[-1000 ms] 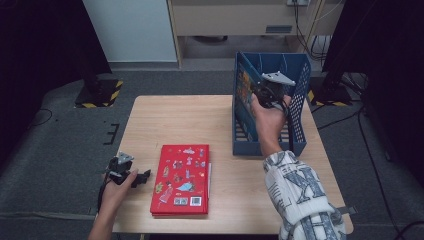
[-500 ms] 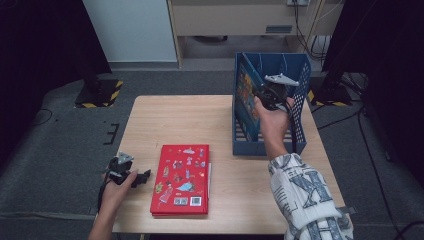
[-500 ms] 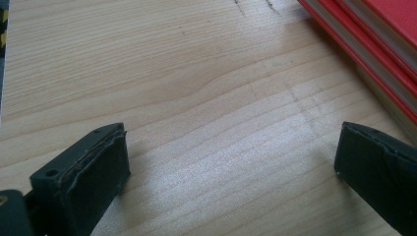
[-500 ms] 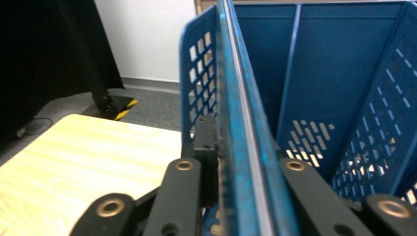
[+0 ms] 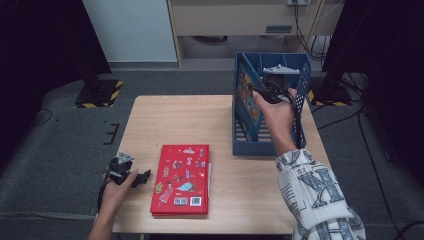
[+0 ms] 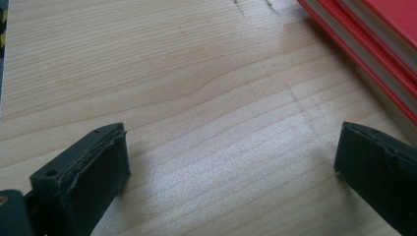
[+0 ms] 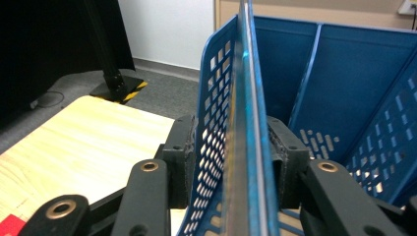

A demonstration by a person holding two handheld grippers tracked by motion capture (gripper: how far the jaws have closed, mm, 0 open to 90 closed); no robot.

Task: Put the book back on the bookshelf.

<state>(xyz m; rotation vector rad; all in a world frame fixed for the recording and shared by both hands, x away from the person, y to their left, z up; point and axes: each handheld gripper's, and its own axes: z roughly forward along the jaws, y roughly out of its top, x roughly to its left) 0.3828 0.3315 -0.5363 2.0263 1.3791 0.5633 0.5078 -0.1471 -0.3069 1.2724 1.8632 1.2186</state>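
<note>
Right tool (image 5: pixel 272 92) at blue rack (image 5: pixel 300 107), jaws just opening, astride its wall and a standing book (image 5: pixel 247 92), pads apart. Left tool (image 5: pixel 131 175) released on worktop (image 5: pixel 170 120) beside red book (image 5: pixel 182 177)

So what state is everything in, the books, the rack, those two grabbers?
Red hardcover books: closed, stacked flat.
Blue perforated plastic file rack: upright, book inside.
Colourful picture book: standing against the rack's left wall.
Left gripper: fingers open, empty.
Right gripper: fingers just opening, astride rack wall and book.
</note>
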